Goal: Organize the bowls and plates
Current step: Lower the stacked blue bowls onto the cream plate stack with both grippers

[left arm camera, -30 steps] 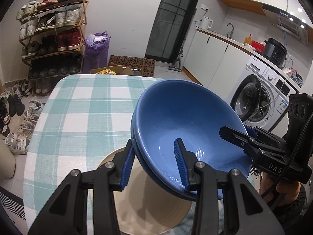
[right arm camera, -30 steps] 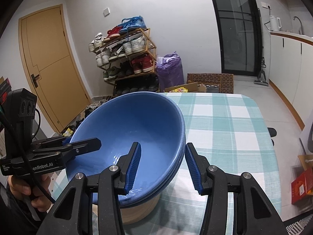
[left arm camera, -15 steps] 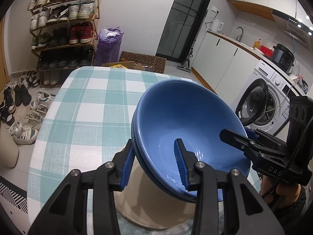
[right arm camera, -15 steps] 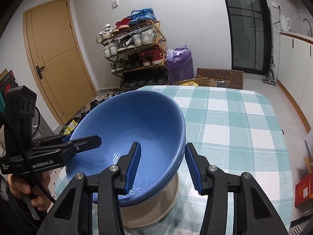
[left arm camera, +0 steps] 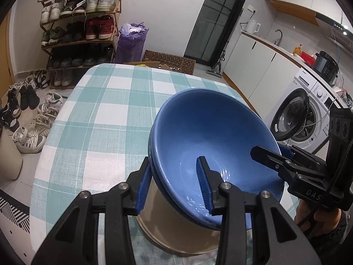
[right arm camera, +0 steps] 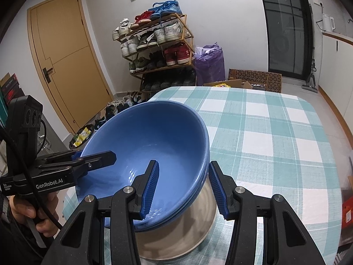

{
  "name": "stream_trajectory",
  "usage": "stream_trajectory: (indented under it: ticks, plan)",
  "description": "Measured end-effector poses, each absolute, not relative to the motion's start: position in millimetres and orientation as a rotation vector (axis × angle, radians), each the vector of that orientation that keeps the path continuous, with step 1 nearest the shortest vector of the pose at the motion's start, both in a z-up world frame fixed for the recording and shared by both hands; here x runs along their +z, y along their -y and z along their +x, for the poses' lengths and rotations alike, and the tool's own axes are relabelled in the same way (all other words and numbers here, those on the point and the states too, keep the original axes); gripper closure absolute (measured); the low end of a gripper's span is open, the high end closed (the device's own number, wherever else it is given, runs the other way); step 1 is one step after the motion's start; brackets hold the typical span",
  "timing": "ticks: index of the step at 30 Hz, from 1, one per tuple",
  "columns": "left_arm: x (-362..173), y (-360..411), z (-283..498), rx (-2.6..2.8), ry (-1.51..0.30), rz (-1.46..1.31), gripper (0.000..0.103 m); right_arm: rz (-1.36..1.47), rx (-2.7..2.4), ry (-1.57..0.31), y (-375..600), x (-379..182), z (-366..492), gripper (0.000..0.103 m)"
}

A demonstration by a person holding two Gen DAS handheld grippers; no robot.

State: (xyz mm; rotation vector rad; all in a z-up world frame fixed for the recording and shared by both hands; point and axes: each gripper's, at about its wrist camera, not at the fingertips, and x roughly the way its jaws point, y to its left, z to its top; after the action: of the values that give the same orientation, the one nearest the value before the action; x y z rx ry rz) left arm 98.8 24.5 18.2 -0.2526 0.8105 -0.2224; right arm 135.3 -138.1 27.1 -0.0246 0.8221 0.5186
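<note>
Gripping the glossy round blue ceramic bowls [left arm camera: 211, 141], nested, with my left gripper [left arm camera: 174, 185] and right gripper [right arm camera: 183, 187], jaws narrow on opposite rims. Stack sits over a smooth cream bowl [right arm camera: 187, 231] on checked cloth [right arm camera: 275, 137].

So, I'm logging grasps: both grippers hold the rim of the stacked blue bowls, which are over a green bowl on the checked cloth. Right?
Not quite. The bowl beneath is cream, not green, as the left wrist view shows. The rest holds: the left gripper and the right gripper each clamp the rim of the stacked blue bowls, above the checked cloth.
</note>
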Motion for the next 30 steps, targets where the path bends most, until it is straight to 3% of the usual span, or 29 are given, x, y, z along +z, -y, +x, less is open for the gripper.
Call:
stream_trajectory:
  ticks: [30]
  plan:
    - [-8.3,-29.6,117.7,-0.227,-0.866,-0.261,0.064,-0.044,0.506,-0.878,135.9,4.9,155.1,0.055]
